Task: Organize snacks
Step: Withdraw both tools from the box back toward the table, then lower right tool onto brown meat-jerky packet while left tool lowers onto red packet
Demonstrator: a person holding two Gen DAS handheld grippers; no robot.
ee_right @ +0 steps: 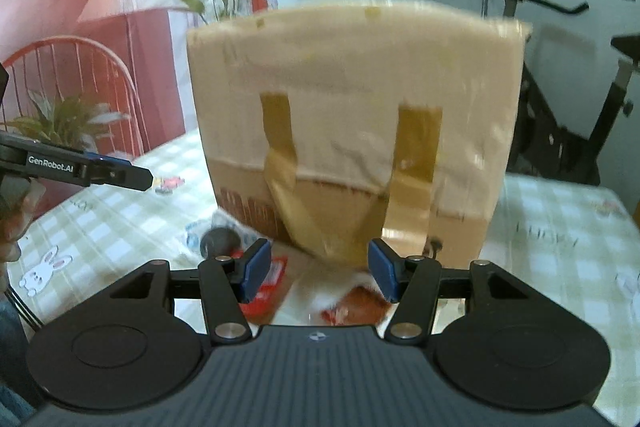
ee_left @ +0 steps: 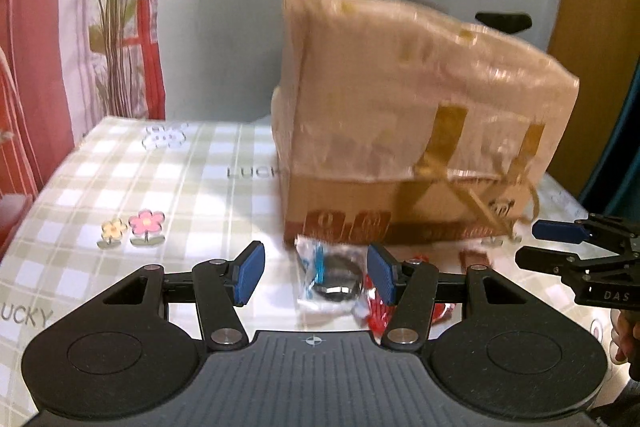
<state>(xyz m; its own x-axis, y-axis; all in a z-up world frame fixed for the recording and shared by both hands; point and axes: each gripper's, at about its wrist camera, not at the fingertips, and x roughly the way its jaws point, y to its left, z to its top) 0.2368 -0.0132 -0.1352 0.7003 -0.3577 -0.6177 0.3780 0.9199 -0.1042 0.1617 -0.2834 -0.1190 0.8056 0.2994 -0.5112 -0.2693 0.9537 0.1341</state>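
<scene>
A tall cardboard box (ee_left: 400, 131) wrapped in tape stands on the checked tablecloth; it also fills the right wrist view (ee_right: 352, 115). In front of it lies a clear packet with dark round cookies (ee_left: 332, 279), between the open fingers of my left gripper (ee_left: 316, 271). A red snack packet (ee_left: 378, 311) lies beside it. My right gripper (ee_right: 318, 269) is open over an orange-brown snack packet (ee_right: 360, 303), with a red packet (ee_right: 270, 283) by its left finger. The cookie packet shows at left (ee_right: 218, 237). The right gripper also shows in the left wrist view (ee_left: 560, 247).
The table (ee_left: 160, 179) carries a checked cloth with flower and rabbit prints. A red chair (ee_right: 80, 83) and plants stand at the far left. An exercise bike (ee_right: 560, 75) stands behind the box. The left gripper reaches in at the left (ee_right: 112, 175).
</scene>
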